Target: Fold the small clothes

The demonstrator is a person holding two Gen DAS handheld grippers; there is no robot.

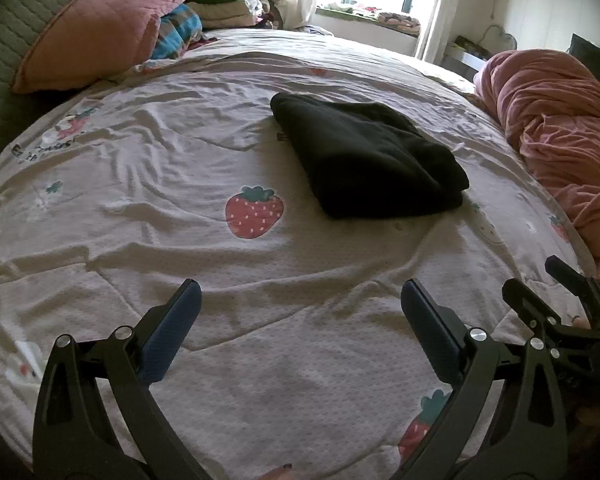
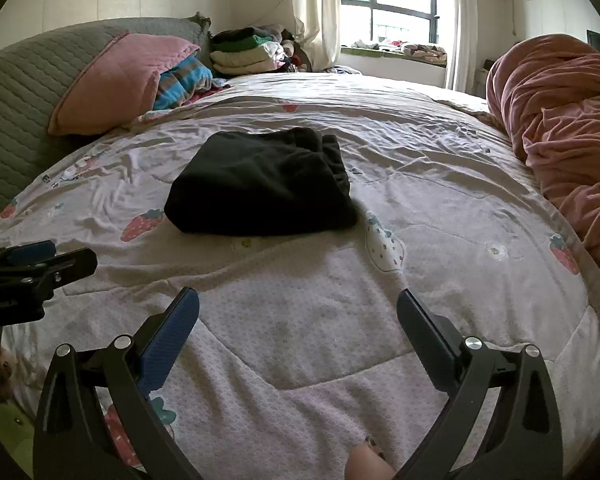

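A black garment (image 1: 368,156) (image 2: 264,186) lies folded into a thick bundle in the middle of the strawberry-print bed cover (image 1: 180,184) (image 2: 440,208). My left gripper (image 1: 300,300) hovers open over bare cover, well short of the garment, nothing between its blue-padded fingers (image 1: 172,328). My right gripper (image 2: 298,308) is open too, also nearer than the garment and apart from it. Each gripper shows in the other's view: the right gripper (image 1: 556,292) at the right edge of the left wrist view, the left gripper (image 2: 40,264) at the left edge of the right wrist view.
A pink pillow (image 1: 92,28) (image 2: 120,80) leans on the grey quilted headboard (image 2: 24,92). A stack of folded clothes (image 1: 224,4) (image 2: 248,52) sits at the far side. A bunched pink blanket (image 1: 560,120) (image 2: 560,120) fills the right side.
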